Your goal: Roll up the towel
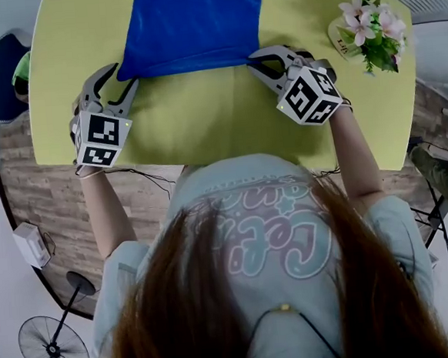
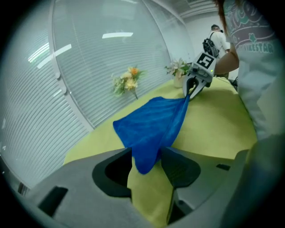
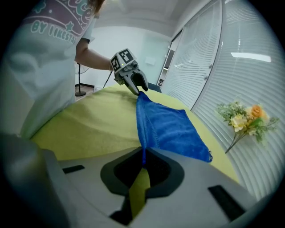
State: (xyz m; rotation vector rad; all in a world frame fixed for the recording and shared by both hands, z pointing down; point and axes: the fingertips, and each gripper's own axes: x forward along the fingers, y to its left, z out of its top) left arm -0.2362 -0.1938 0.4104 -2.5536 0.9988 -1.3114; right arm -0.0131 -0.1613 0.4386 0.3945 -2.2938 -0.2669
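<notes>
The blue terry-cloth towel (image 1: 189, 26) lies spread flat on the table (image 1: 205, 129), which is covered in a yellow-green cloth. The towel's near edge runs straight across in front of the person, and no turn of the roll has been made in it yet.

By my reading, the step in hand is taking hold of the two near corners so the first fold-over can start. One side looks ready and the other does not.

The right hand-held gripper (image 1: 255, 59) has its jaws pressed together on the towel's near right corner. In its own view a thin strip of blue hem is nipped between the pads.

The left hand-held gripper (image 2: 147, 156) has its jaws spread fairly wide. The near left corner sits in the gap between them, and the pads do not appear to clamp it.

The next move probably calls for the left jaws to close on that corner. Then both hands would need to lift the edge together and curl it away from the person, keeping it level so the roll starts straight.

A small pot of pink and white flowers (image 1: 370, 28) stands at the table's far right, well apart from the towel.
</notes>
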